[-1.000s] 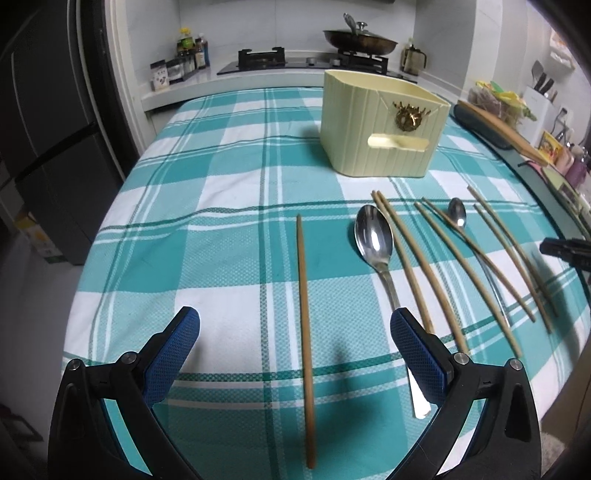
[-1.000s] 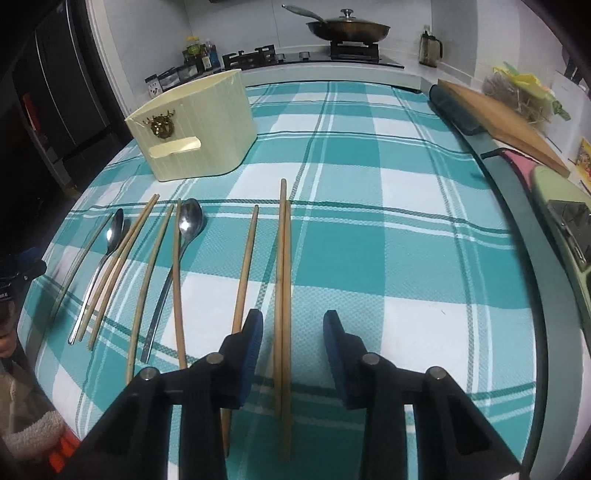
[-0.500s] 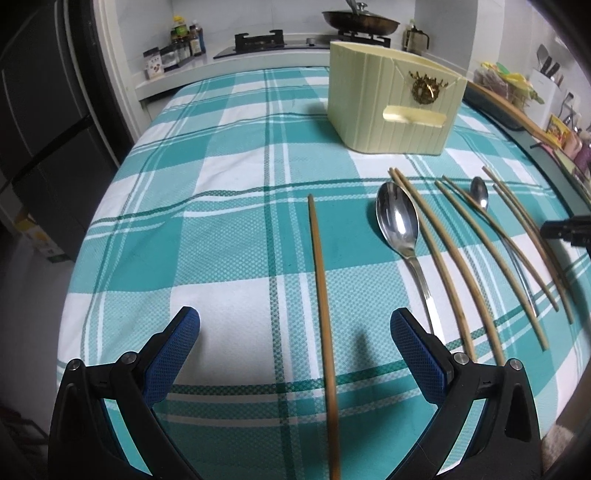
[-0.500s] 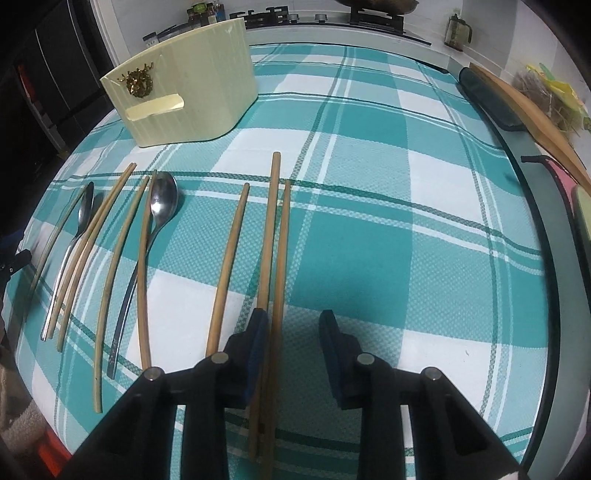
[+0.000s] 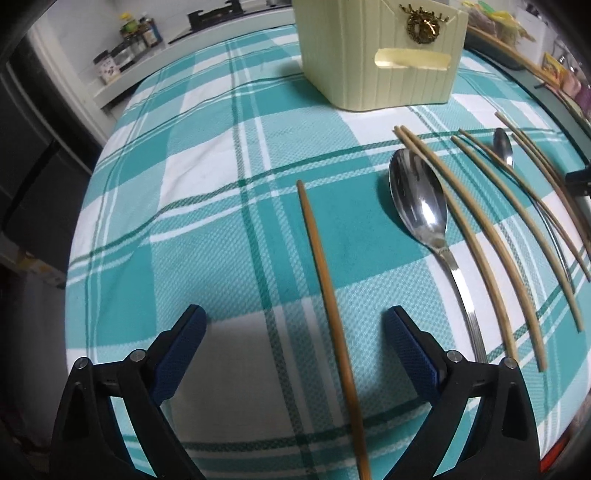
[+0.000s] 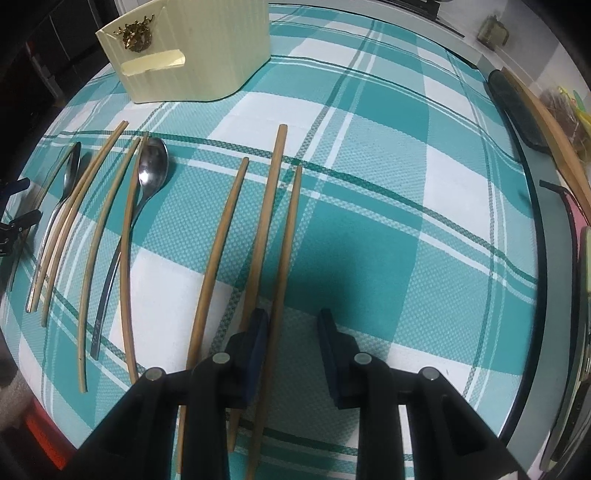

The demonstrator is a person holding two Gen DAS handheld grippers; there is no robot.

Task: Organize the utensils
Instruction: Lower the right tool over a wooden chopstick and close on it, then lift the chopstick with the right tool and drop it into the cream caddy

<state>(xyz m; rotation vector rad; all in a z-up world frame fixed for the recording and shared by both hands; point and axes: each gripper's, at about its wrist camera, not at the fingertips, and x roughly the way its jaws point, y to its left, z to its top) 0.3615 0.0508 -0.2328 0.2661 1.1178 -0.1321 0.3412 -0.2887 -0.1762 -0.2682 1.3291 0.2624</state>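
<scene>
Several wooden chopsticks and two metal spoons lie in a row on the teal checked tablecloth [image 5: 207, 229]. My left gripper [image 5: 295, 350] is open, low over the cloth, with one chopstick [image 5: 325, 280] between its blue pads. A large spoon [image 5: 421, 206] lies just right of it. My right gripper [image 6: 293, 345] is open over one chopstick [image 6: 286, 251]; its left pad covers another chopstick [image 6: 266, 199], and a third [image 6: 218, 254] lies further left. The cream utensil holder [image 5: 380, 55] stands at the back, also in the right wrist view [image 6: 184, 55].
A smaller spoon [image 5: 503, 146] and more chopsticks [image 5: 491, 229] lie to the right. A stove and jars [image 5: 136, 33] stand behind the table. A wooden board [image 6: 554, 140] and a dark pad [image 6: 517, 107] lie along the table's right edge.
Both grippers have moved forward and lower over the cloth. The holder and utensils look nearer. The right gripper's pads now straddle one chopstick. Both jaws keep their width.
</scene>
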